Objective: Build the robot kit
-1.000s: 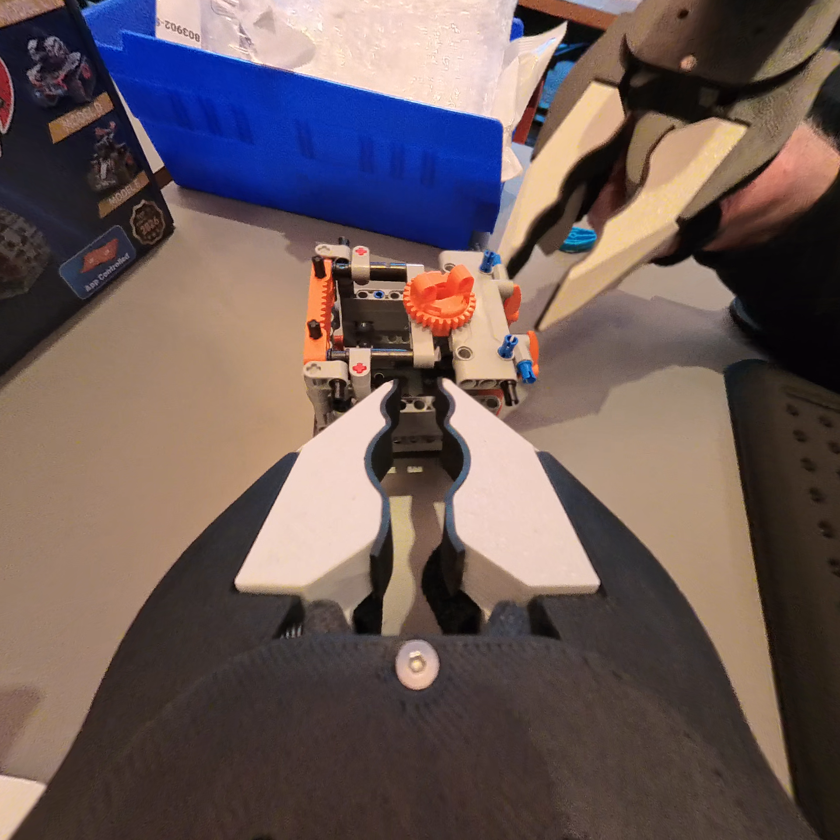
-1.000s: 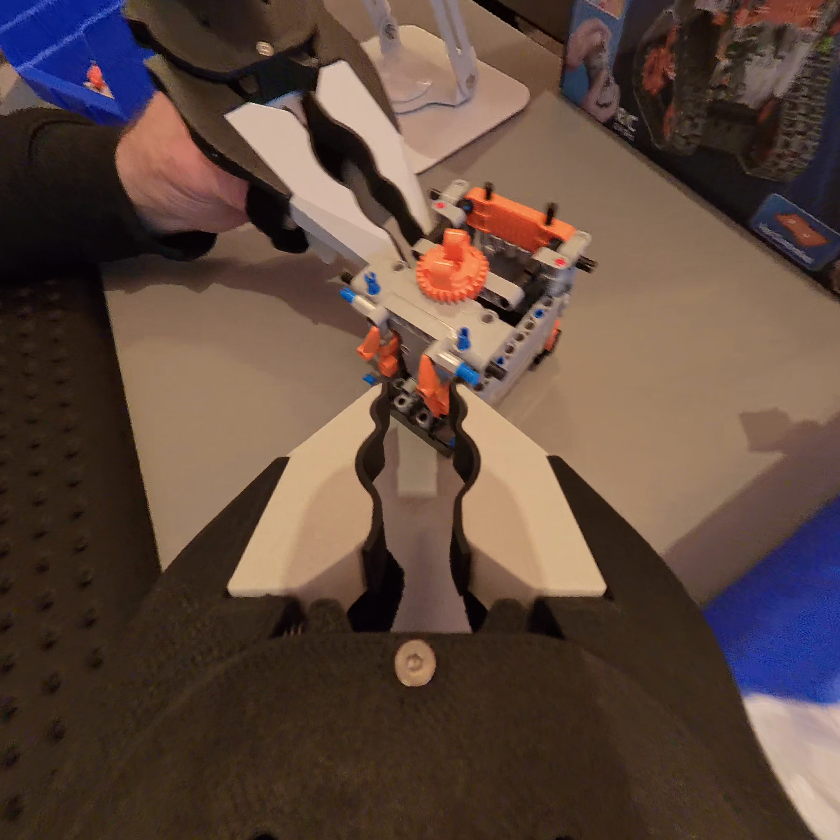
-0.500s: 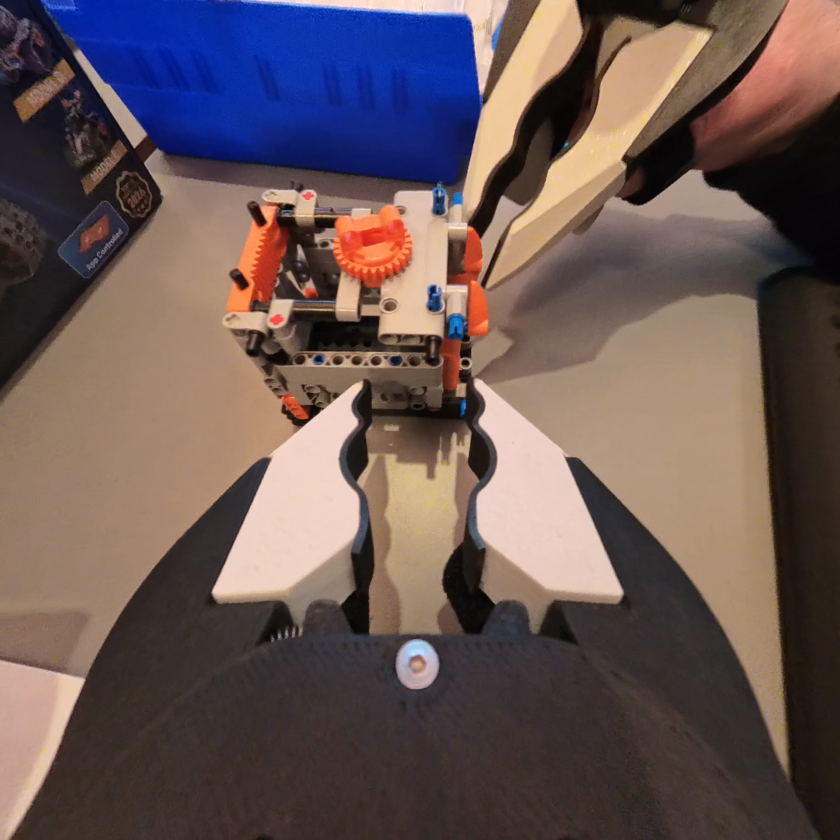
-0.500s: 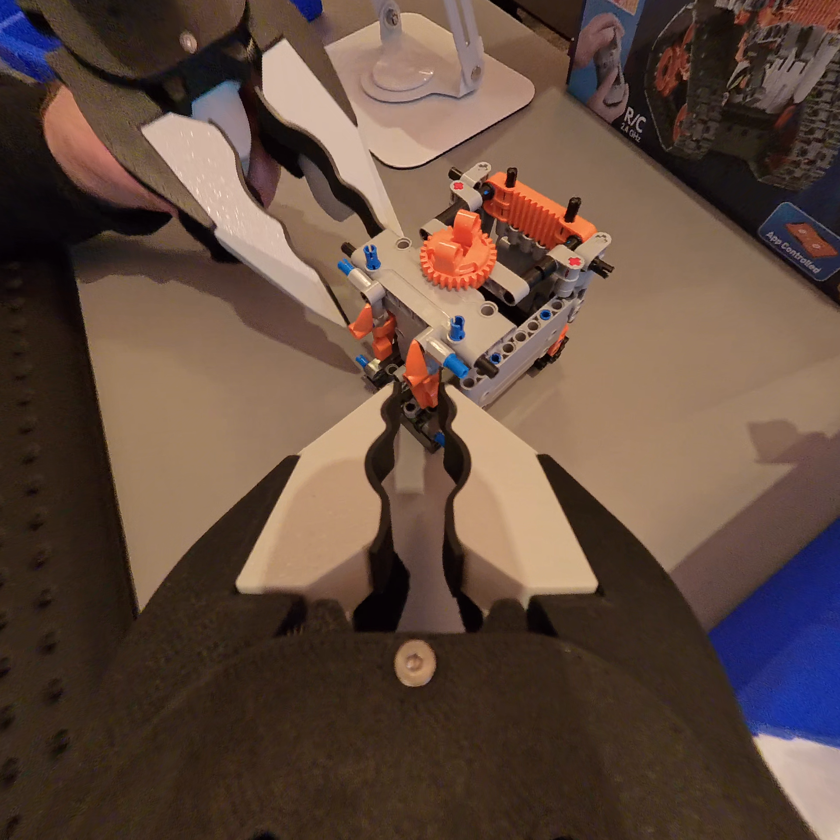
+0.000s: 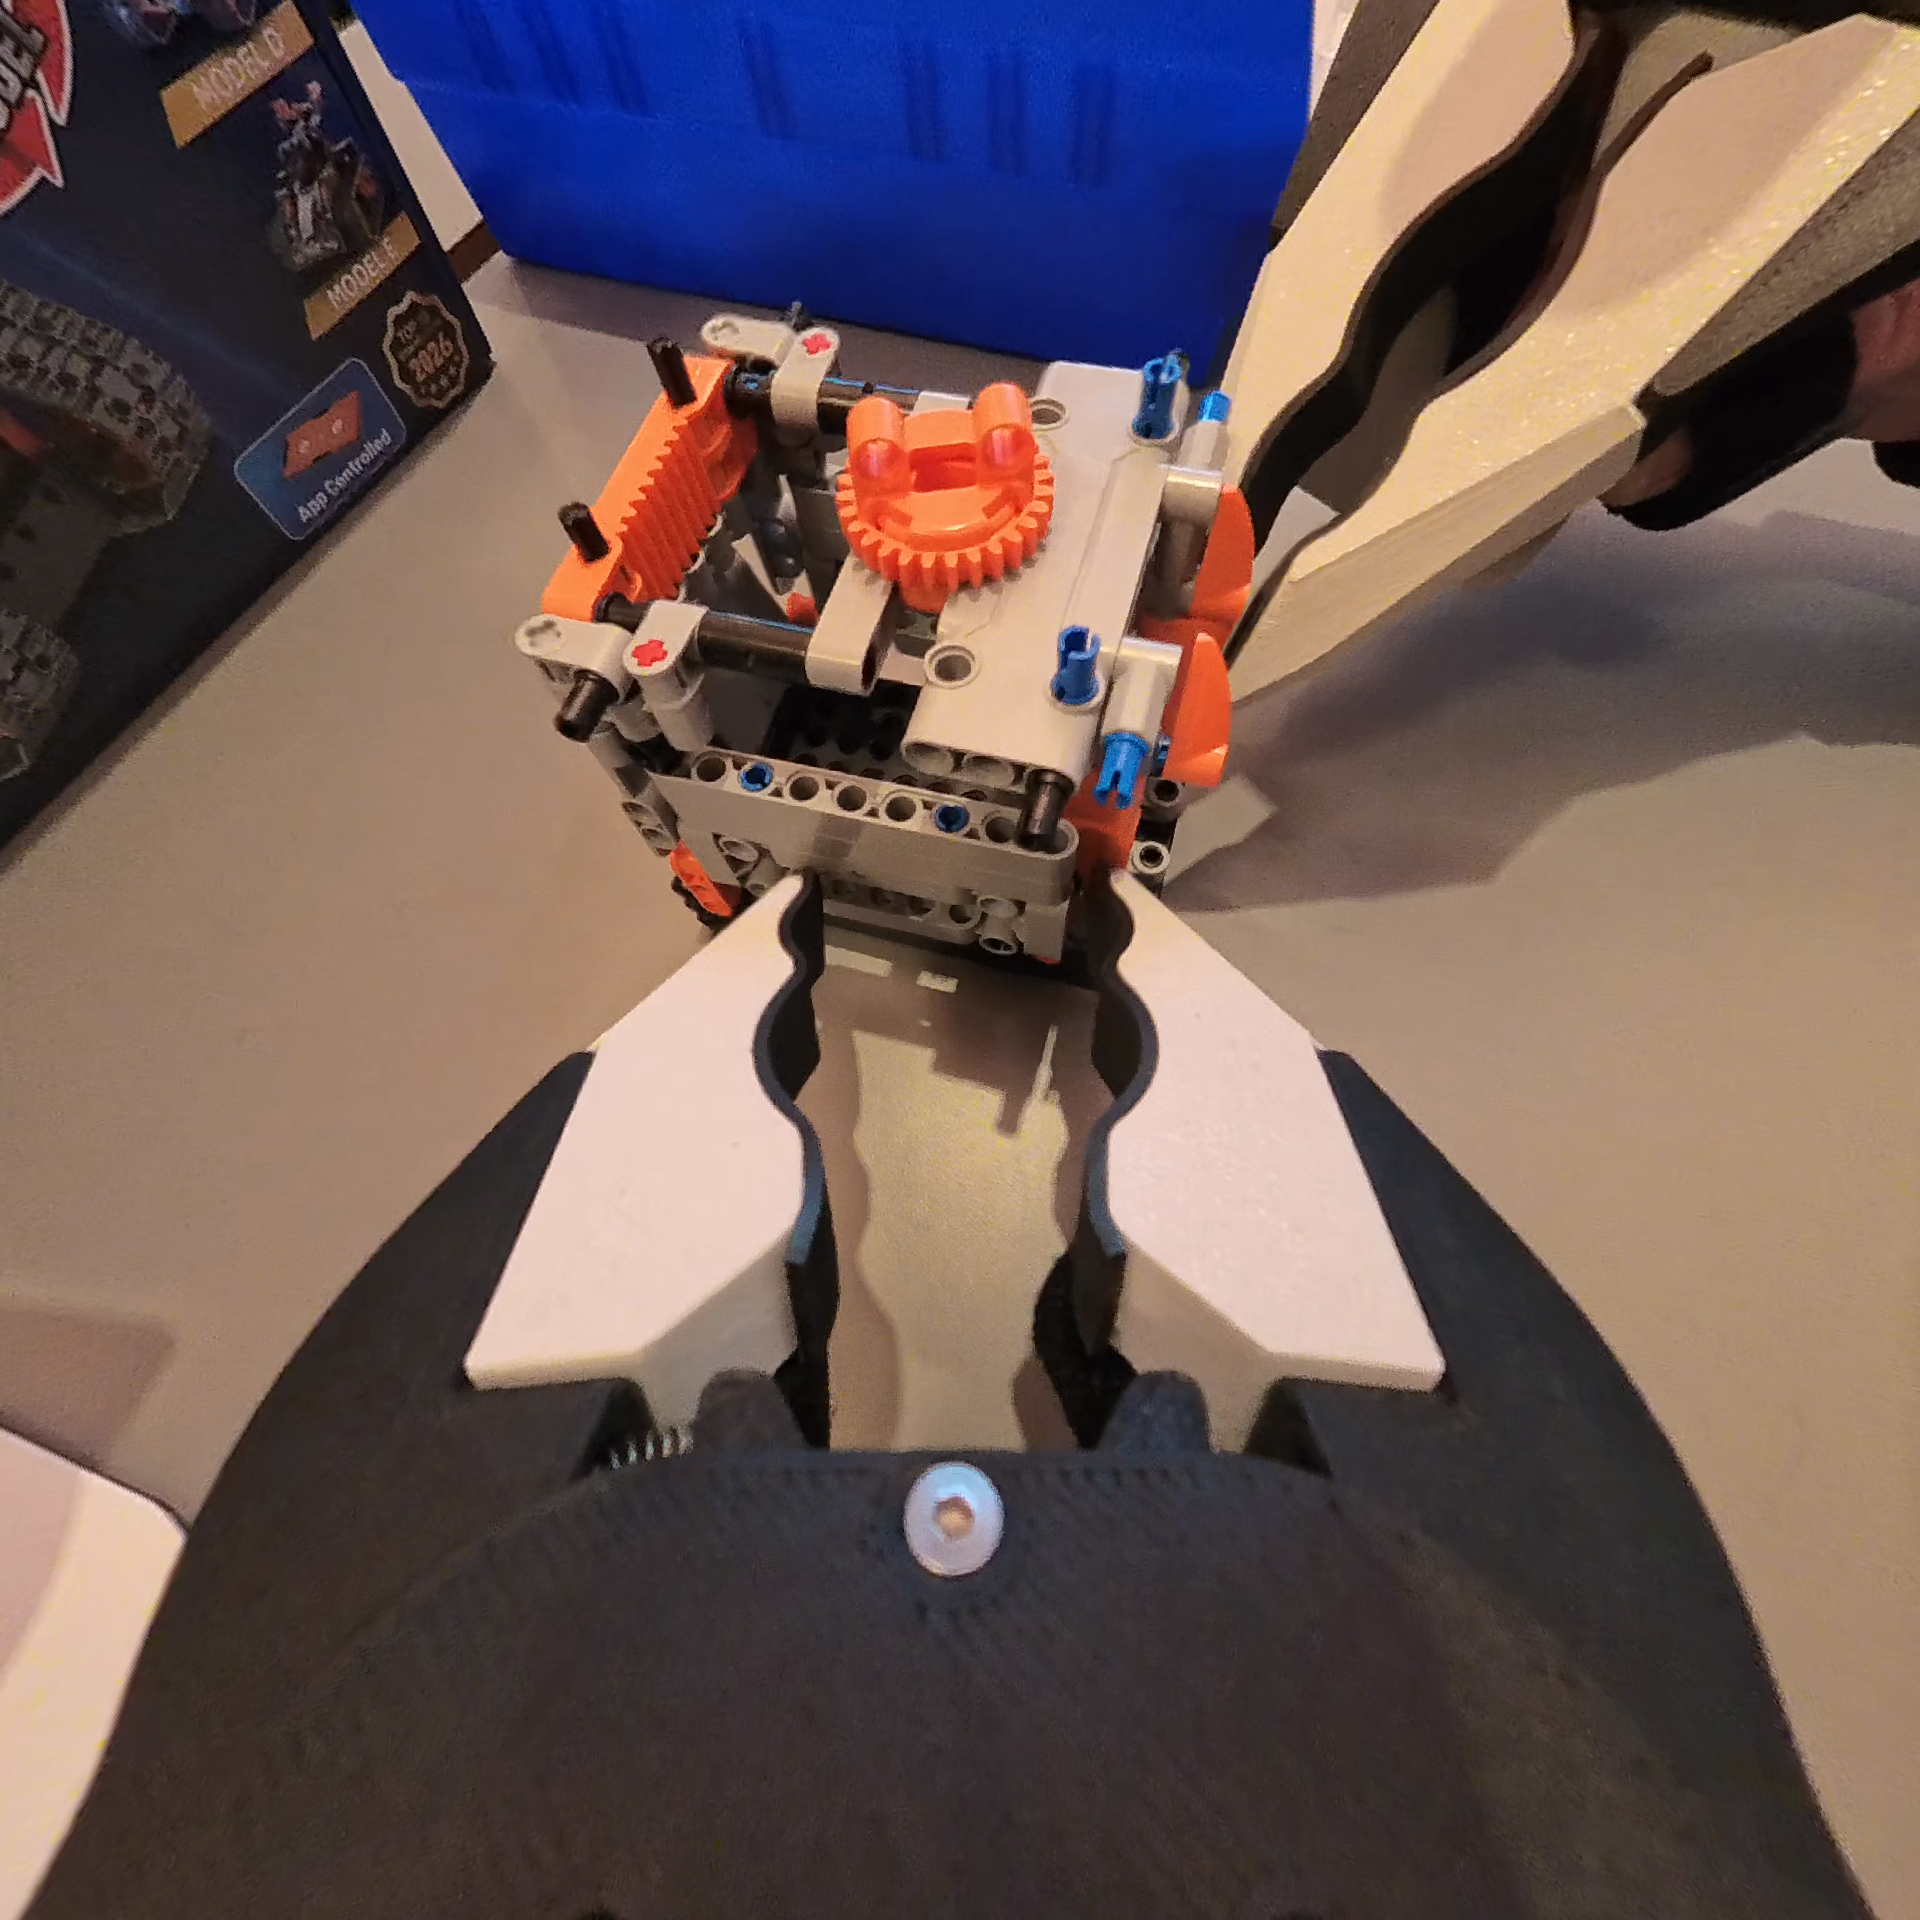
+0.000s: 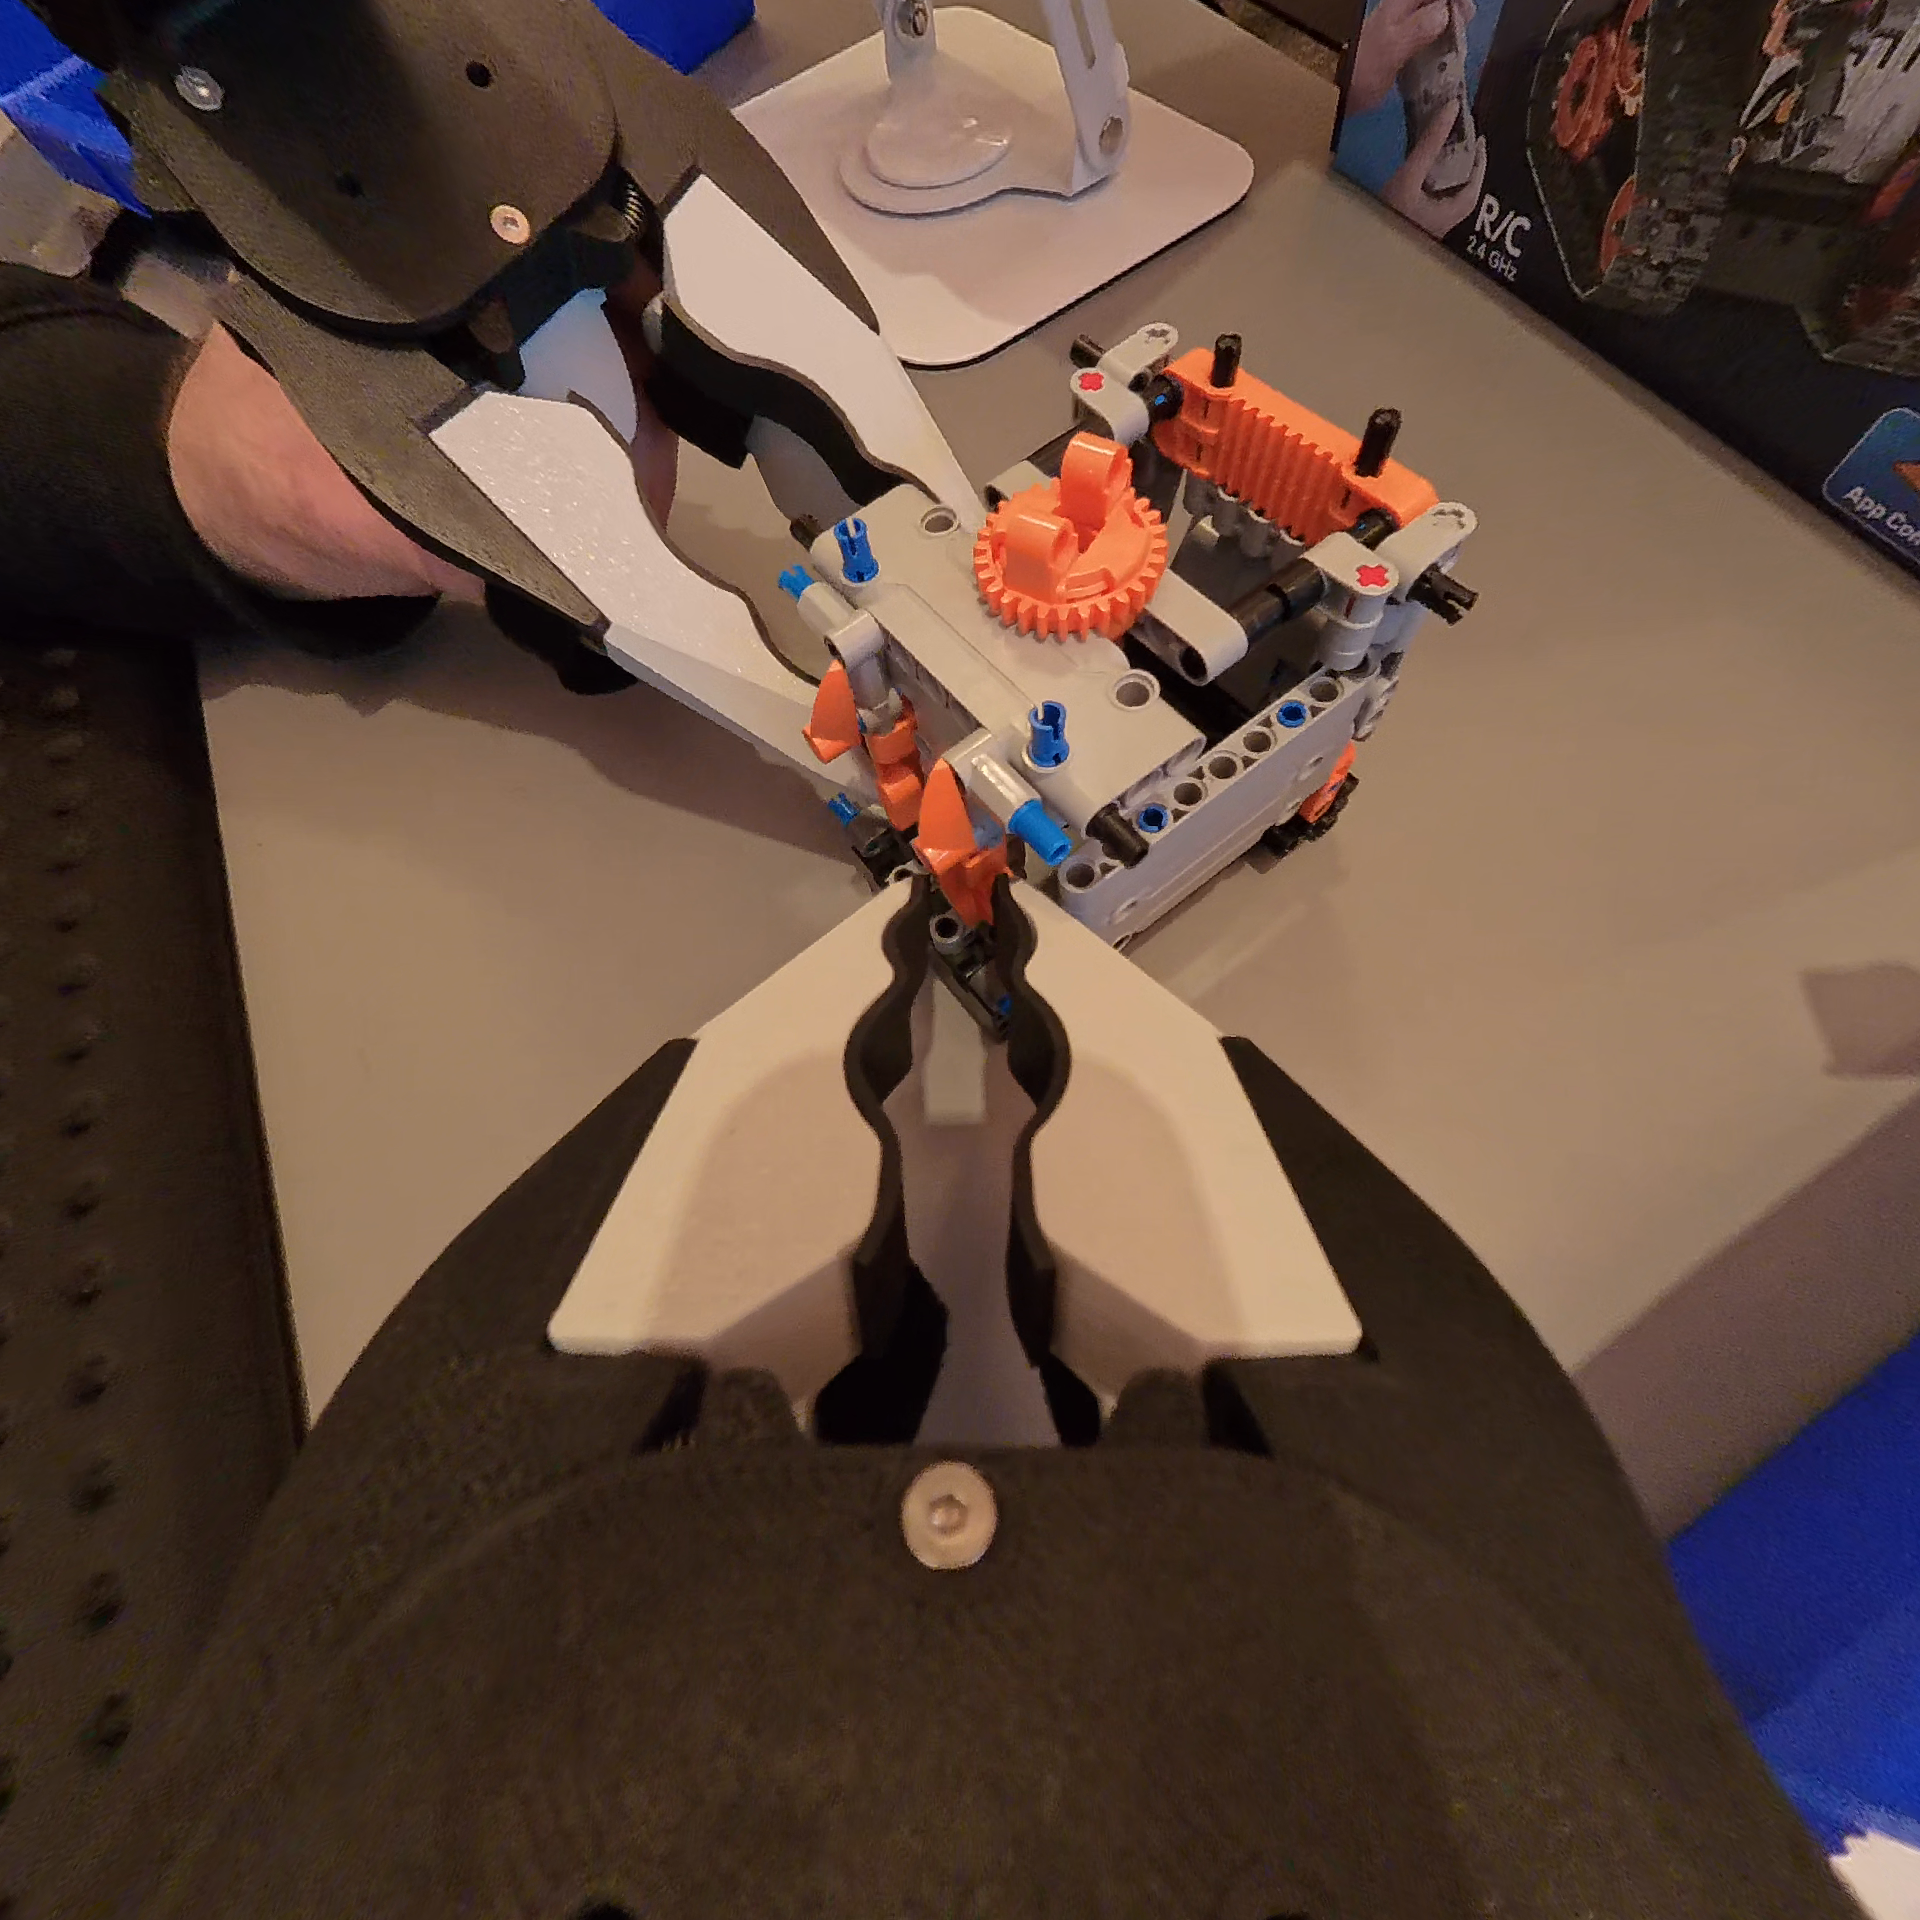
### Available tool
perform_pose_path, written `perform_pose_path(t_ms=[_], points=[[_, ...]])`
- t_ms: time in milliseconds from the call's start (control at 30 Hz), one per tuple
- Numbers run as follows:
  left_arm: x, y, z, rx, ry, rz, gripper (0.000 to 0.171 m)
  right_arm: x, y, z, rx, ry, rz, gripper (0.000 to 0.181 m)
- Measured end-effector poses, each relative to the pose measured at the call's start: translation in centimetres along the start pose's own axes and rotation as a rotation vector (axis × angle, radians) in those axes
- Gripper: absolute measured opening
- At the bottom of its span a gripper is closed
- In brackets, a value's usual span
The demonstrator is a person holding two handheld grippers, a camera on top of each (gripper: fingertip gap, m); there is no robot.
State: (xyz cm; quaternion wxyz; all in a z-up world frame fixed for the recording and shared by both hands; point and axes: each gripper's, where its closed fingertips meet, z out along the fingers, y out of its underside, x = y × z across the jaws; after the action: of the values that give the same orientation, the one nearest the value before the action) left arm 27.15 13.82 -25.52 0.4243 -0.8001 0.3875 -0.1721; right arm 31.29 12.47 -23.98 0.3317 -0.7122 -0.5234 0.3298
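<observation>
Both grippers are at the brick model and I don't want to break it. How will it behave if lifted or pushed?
The brick model is probably stiff overall: a boxy frame of pinned beams. Its protruding blue pins and orange side pieces may pop off under pressure. Probably light; a push would likely slide it on the smooth grey table.

Grey table, warm dim light.

The model is smooth, glossy plastic: grey beams, an orange gear, blue pins. Both grippers' fingers look like matt, grainy white plastic; their shells are rough, layered black plastic with a shiny metal screw. The table is matt grey, the box glossy card.
</observation>
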Motion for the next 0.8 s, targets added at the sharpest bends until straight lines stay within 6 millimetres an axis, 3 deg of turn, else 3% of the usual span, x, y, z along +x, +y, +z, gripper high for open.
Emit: perform_pose_path(t_ms=[200, 567, 800], points=[[-0.3, 0.4, -0.5, -0.002, 0.039, -0.023, 0.049, 0.6, -0.1, -1.4, 0.036, 0.000, 0.031, 0.015], [0.3, -0.4, 0.3, -0.004, -0.037, -0.041, 0.070, 0.5, -0.2, 0.2, 0.009, 0.047, 0.006, 0.009], [-0.7, 0.2, 0.3, -0.032, -0.055, -0.075, 0.060, 0.5, -0.2, 0.2, 0.001, 0.069, -0.011, 0.003]])
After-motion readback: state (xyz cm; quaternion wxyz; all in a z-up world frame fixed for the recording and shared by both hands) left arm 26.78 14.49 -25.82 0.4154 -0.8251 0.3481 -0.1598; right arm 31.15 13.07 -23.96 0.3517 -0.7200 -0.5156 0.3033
